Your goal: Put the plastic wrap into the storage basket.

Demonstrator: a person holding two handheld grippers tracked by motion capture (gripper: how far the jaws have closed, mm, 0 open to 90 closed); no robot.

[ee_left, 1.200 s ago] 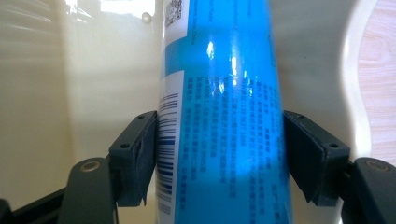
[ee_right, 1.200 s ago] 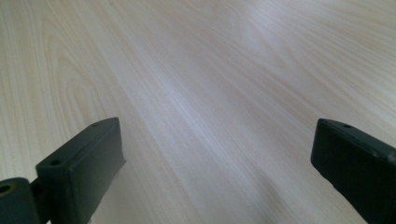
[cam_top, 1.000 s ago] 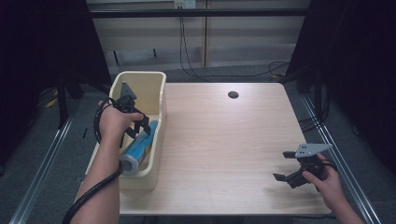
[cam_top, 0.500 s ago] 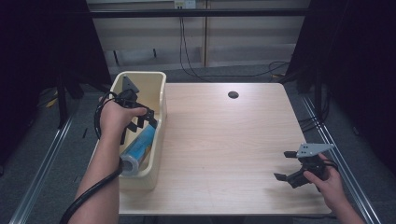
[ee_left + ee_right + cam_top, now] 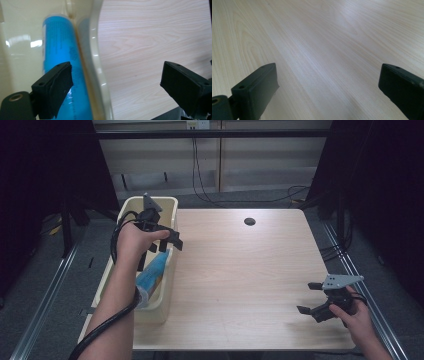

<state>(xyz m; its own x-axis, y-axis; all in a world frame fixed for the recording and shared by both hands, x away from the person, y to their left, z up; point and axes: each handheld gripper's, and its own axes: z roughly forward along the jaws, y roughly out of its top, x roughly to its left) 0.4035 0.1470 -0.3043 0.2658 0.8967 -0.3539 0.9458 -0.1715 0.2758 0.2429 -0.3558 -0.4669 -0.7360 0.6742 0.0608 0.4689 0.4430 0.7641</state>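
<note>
The blue tube (image 5: 151, 272) in the bin (image 5: 165, 205) is partly hidden by the forearm.

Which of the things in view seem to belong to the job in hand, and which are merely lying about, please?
Likely in the job:
- blue tube lying in the cream bin
- left gripper, open above the bin's rim
- right gripper, open over the bare table

Lying about:
- cables on the floor behind the table

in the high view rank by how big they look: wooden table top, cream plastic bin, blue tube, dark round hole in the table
1. Light wooden table top
2. Cream plastic bin
3. Blue tube, partly hidden in the bin
4. Dark round hole
</note>
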